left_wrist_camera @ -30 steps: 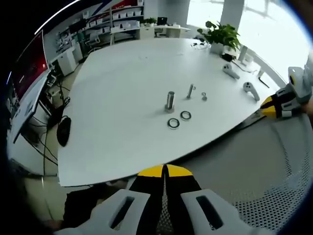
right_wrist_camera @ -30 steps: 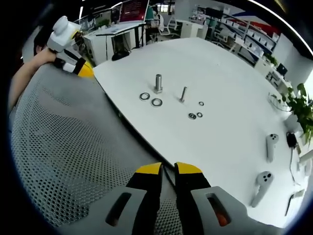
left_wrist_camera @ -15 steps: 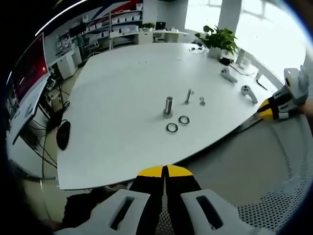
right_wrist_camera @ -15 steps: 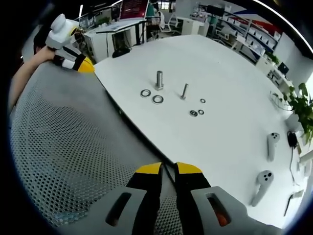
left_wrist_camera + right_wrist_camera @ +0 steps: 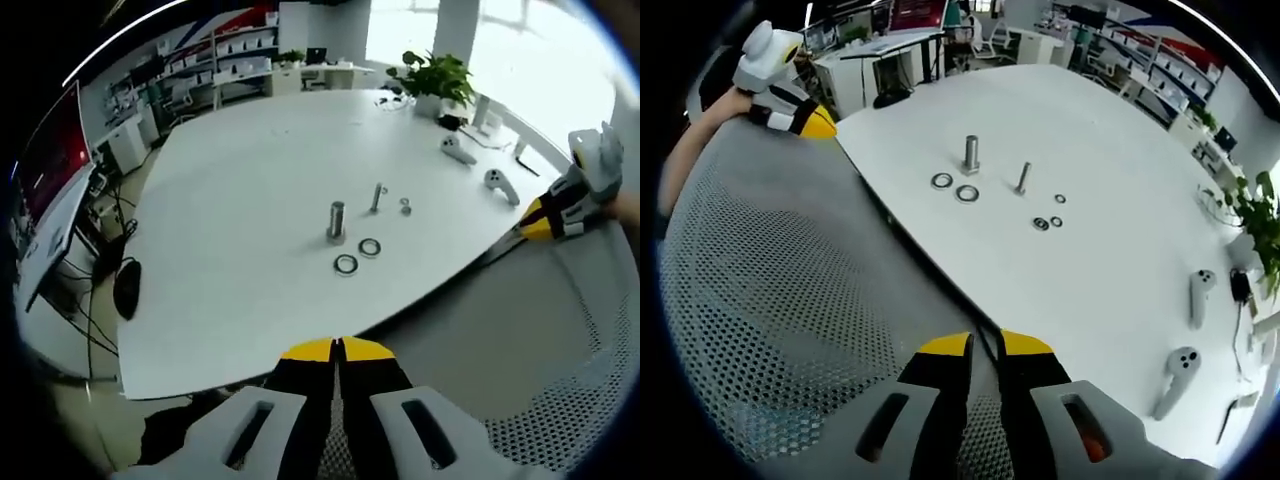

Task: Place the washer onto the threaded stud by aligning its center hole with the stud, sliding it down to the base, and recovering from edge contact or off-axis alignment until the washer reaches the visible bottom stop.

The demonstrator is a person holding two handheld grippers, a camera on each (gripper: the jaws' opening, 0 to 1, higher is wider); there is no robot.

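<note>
— Two grippers, what state are they in?

— Both have their yellow-tipped black jaws pressed together with nothing between them. The left gripper and the right gripper each hang over grey perforated mesh, apparently a chair back, just short of the white table.

— Take the thick threaded metal stud as landmark. Where is it?

— The stud stands upright on its wider base, well out on the smooth white tabletop, far from both pairs of jaws.

— And the washers?

— Two flat silver ring washers lie just beside the stud's base, on the side nearer the grippers, close to each other but apart. Neither is on the stud. In the right gripper view the same washers sit in front of the stud.

— Anything else near the stud?

— A thinner metal bolt stands tilted a little beyond it. Past that, the right gripper view makes out three small round parts, nuts or little washers; I cannot tell which.

— Further out?

— Two white handheld controllers lie well away from the stud near the table's edge, and a green potted plant stands at the far edge. The left gripper view also has a dark red screen beyond the table.
</note>
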